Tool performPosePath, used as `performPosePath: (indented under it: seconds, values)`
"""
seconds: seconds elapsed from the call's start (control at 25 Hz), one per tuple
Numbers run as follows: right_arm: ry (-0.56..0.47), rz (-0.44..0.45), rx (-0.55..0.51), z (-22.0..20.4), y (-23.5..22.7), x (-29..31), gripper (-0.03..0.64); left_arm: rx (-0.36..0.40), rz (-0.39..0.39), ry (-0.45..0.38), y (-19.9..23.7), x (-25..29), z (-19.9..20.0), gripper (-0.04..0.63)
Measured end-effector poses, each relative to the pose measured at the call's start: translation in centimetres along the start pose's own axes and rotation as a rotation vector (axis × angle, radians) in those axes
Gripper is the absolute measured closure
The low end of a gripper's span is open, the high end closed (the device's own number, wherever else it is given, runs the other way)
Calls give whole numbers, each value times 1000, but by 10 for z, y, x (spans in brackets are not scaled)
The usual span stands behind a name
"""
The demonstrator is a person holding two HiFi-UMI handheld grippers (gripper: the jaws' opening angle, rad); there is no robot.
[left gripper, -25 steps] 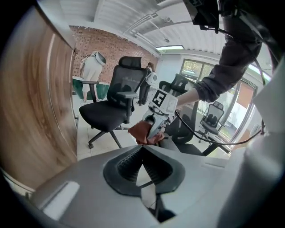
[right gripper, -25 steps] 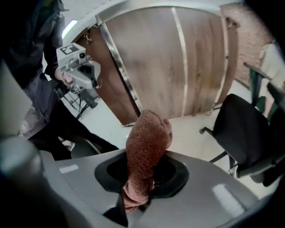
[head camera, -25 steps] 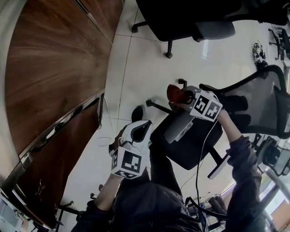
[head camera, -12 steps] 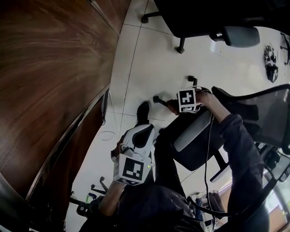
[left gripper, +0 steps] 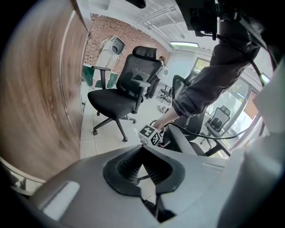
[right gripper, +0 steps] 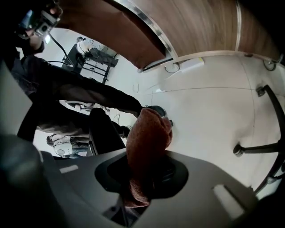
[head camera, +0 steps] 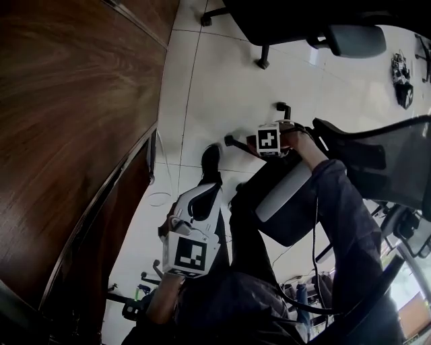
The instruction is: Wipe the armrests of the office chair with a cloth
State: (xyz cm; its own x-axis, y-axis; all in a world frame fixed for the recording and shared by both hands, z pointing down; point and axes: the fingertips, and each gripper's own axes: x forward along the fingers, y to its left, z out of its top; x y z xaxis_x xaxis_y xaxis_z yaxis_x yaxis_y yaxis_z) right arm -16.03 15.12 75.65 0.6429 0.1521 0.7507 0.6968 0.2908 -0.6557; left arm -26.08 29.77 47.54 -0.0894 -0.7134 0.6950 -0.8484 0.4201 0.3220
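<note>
Far left: wooden table (head camera: 74,114), edging onto pale floor tiles (head camera: 222,81). Just right of it, holds the left gripper (head camera: 210,192) low and close to the body, forearm bent, marker cube turned up to the head camera, jaws aimed forward over the floor. Grips nothing there: ribbed pads (left gripper: 129,162) meeting at their tips, only floor and chair legs beyond.

Further right, reaches the right arm out long, dark sleeve (head camera: 343,215) running above the light grey armrest (head camera: 283,191) of the office chair (head camera: 384,158), hand (head camera: 300,143) wrapped round the right gripper (head camera: 259,143) just past the armrest's front end. Clamps the cloth (right gripper: 149,133) tight between the jaws.

Cloth: reddish-brown, coarse and nubbly, bunched into a thick roll sticking out beyond the jaws with a rounded end, a short frayed tail hanging back towards the gripper's camera. Sits by the front tip of the armrest; cannot tell whether touching it.

Top right: second dark chair (head camera: 296,20) with its own grey armrest pad, well apart.
</note>
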Motion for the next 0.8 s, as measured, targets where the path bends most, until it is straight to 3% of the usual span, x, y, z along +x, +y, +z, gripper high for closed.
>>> performPosePath:
  seconds: [0.12,0.36,0.56,0.8]
  values:
    - [-91,32,-61,13,32,-35,529,1,-20,-8,-11,1,5,580]
    - [-232,-10,-206,39,73,-125,529,32,-34,-42,-17,-3,28,580]
    - [-198,40,-220,34,91,-137,528,36,-33,-53,-22,-7,34,580]
    - [-90,89,-149,23,50,-74,529,44,-32,-40,-16,-6,27,581]
